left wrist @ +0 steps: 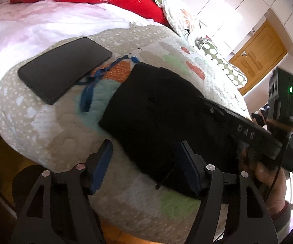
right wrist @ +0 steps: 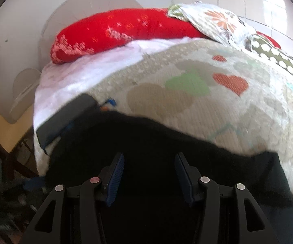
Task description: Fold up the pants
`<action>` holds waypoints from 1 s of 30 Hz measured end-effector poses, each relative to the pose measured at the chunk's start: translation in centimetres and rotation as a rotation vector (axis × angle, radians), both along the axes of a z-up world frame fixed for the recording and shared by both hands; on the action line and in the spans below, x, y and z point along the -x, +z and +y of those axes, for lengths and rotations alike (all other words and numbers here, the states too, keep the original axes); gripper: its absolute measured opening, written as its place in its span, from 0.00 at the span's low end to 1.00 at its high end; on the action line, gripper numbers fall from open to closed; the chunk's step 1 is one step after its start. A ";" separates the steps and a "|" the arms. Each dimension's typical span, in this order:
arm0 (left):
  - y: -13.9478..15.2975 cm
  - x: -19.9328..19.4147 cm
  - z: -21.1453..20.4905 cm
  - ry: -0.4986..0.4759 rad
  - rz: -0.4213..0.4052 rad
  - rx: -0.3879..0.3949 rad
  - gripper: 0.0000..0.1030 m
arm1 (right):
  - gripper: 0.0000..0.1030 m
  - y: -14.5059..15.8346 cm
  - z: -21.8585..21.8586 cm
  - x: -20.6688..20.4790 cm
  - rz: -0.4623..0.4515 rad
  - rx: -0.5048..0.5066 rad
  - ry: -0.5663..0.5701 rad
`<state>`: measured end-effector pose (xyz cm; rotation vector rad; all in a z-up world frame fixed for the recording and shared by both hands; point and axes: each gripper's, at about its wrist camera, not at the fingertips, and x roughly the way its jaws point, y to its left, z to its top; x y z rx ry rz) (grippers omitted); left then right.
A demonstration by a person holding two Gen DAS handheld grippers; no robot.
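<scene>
Black pants (left wrist: 156,109) lie folded into a compact bundle on a quilted bedspread with hearts (left wrist: 44,126). My left gripper (left wrist: 144,162) is open just above the near edge of the pants, its right finger over the fabric. The right gripper's body (left wrist: 248,134) shows at the right of the left wrist view, over the pants, held by a hand. In the right wrist view my right gripper (right wrist: 149,177) is open, fingers spread low over the black pants (right wrist: 146,138), nothing between the pads.
A black phone (left wrist: 65,69) with a blue lanyard (left wrist: 89,93) lies left of the pants. A red pillow (right wrist: 116,32) and floral pillows (right wrist: 217,22) sit at the bed's head. A wooden door (left wrist: 256,55) is far right. The bed edge drops off near me.
</scene>
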<state>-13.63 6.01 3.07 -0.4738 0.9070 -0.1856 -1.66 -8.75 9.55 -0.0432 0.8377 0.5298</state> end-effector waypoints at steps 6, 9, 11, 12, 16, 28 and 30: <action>-0.4 -0.6 -0.2 0.003 -0.011 0.062 0.77 | 0.51 0.8 3.5 -2.1 -0.031 0.044 0.104; -0.6 -0.9 -0.1 -0.006 -0.025 0.087 0.80 | 0.60 0.6 5.1 -3.2 -0.028 0.065 0.177; -0.7 -1.3 -0.1 -0.010 -0.034 0.110 0.83 | 0.63 0.1 6.1 -4.2 0.007 0.062 0.232; -0.8 -1.5 0.0 -0.009 -0.041 0.123 0.84 | 0.64 -0.3 6.6 -4.6 0.025 0.057 0.254; -1.0 -1.8 0.2 0.009 -0.078 0.153 0.83 | 0.59 -1.9 6.8 -6.2 0.103 -0.022 0.258; 7.3 3.5 -10.2 -0.243 -0.491 -0.231 0.22 | 0.57 5.9 -6.5 -1.9 0.013 -0.338 0.030; 7.0 4.8 -13.7 -0.328 -0.534 -0.297 0.20 | 0.69 6.4 -10.6 -0.4 0.012 -0.376 -0.065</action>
